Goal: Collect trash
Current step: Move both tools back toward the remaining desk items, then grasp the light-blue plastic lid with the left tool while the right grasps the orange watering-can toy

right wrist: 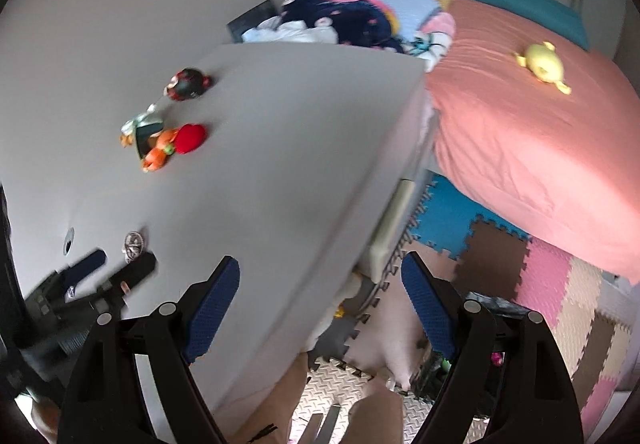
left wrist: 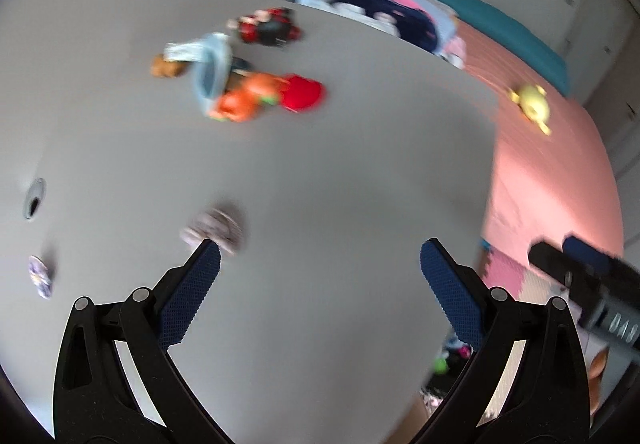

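Observation:
A crumpled pale wrapper lies on the grey table, just beyond the tip of my left gripper's left finger. A second small wrapper lies near the table's left side. My left gripper hangs open above the table with nothing between its blue pads. My right gripper is open too and empty, over the table's right edge and the floor. The right wrist view shows the left gripper beside a crumpled wrapper. The right gripper shows at the right edge of the left wrist view.
A heap of plush toys sits further back on the table, near a cable hole. Clothes are piled at the far edge. A pink bed with a yellow plush stands right, with foam mats below.

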### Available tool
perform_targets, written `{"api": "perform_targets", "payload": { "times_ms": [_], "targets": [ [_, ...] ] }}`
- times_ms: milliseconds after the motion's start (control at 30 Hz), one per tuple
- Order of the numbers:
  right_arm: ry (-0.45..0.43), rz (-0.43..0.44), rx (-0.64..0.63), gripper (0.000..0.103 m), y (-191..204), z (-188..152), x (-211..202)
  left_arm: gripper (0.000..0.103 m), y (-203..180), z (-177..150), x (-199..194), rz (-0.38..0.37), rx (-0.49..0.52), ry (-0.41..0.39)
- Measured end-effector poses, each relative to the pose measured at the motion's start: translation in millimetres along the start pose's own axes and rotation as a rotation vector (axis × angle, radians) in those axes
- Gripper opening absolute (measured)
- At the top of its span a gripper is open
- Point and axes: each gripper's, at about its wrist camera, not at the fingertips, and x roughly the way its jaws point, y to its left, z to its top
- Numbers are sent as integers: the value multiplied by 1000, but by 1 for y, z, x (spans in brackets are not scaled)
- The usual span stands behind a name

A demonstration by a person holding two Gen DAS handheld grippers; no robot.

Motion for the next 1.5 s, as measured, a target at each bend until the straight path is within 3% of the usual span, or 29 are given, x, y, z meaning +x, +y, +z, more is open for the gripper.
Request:
{"api": "perform_targets", "payload": {
  "times_ms": [367, 733, 933, 1000, 1100, 1133, 1233, 1400, 1500],
  "targets": [
    [52, 42, -39, 83, 45, 43, 47, 97, 71, 70, 20, 45, -174, 9],
    [99, 90, -81, 83, 89, 88, 110, 97, 96, 132, 79, 74, -221, 73],
    [109, 91, -102, 83, 103, 99, 129, 97, 94, 143, 115, 144, -180, 129],
    [110, 95, -105, 83, 107, 102, 134, 97, 98, 143, 117, 137, -183, 119],
    [114, 100, -113, 83, 112, 104, 138, 81, 108, 146, 120, 134, -197, 122],
    [114, 99, -115, 83, 113, 105, 139, 69, 111, 145, 123, 120, -204, 137],
    [113, 107, -113, 83, 117, 105, 141, 59, 123, 141, 130, 110, -220, 129],
    [115, 111, -119, 83, 126, 104, 141, 56, 145, 134, 119, 47, -265, 93],
    [118, 141, -123, 83, 138, 105, 138, 56, 155, 132, 105, 53, -262, 62]
  ]
}}
